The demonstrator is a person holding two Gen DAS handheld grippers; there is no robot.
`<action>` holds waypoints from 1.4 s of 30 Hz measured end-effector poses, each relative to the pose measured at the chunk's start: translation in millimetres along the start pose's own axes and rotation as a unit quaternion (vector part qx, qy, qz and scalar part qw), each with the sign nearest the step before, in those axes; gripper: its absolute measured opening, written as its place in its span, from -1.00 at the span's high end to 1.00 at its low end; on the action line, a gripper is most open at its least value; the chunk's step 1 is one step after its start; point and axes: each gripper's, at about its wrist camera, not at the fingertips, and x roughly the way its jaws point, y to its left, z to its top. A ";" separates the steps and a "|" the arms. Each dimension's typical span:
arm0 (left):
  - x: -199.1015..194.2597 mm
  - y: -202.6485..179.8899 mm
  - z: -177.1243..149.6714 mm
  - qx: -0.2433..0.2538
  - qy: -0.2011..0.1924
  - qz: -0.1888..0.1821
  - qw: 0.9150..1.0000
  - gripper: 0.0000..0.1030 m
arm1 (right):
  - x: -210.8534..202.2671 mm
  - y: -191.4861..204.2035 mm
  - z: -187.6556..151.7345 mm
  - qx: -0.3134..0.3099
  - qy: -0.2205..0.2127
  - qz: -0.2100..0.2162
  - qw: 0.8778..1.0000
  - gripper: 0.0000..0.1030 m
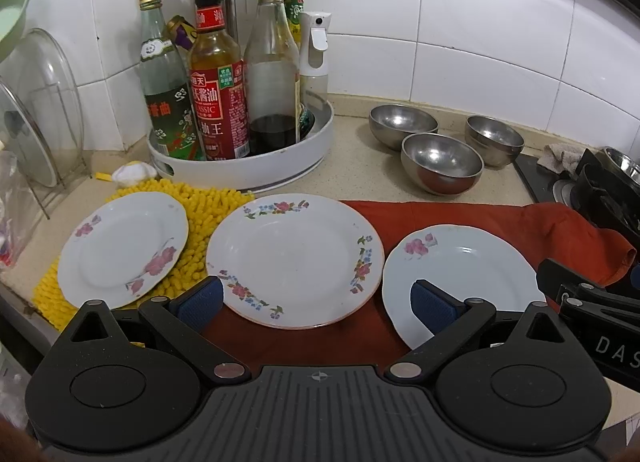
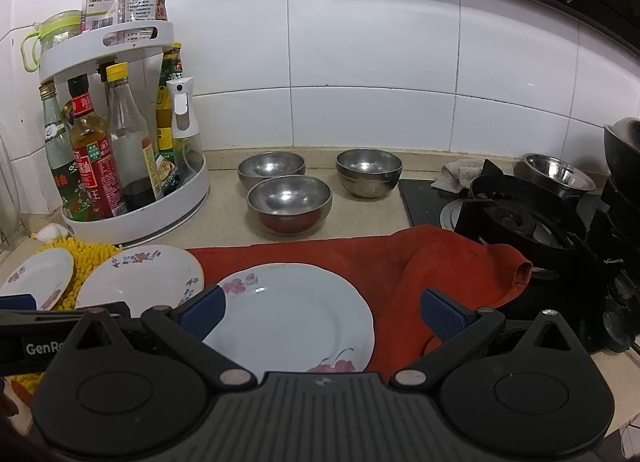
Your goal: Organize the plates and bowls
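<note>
1. Ceramic is what we are facing: three white flowered plates are lying in a row at the counter's front. The left plate [image 1: 122, 248] is resting on a yellow mat [image 1: 208, 214], the big middle plate [image 1: 294, 258] is lying half on a red cloth [image 1: 460, 218], and the right plate [image 2: 290, 314] is sitting fully on that cloth.
2. Behind them, three steel bowls [image 1: 442, 162] are standing upright and close together near the tiled wall.
3. We are holding the left gripper [image 1: 316, 302] with its jaws wide apart and empty, just short of the middle plate.
4. We are holding the right gripper [image 2: 322, 312] likewise spread and empty, over the right plate.
5. We are judging the plates stiff, glazed, slippery and breakable, so a rim pinch looks best; the cloth should let a finger slip under the edge.
6. We are judging the bowls light, hard and slick, best taken by the lip and nested.
</note>
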 end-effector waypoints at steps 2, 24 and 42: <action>0.0 0.8 -1.3 -0.001 0.003 -0.004 1.000 -0.97 | -0.3 0.3 -0.1 0.000 0.001 -0.001 1.000 -0.94; 61.4 -36.9 -30.3 -0.047 0.101 -0.127 0.986 -0.67 | 111.7 -51.0 13.2 -0.089 0.119 0.131 0.980 -0.31; 88.8 -68.8 -17.4 -0.089 0.100 -0.081 0.988 -0.59 | 167.9 -78.7 30.2 -0.108 0.205 0.295 0.927 0.10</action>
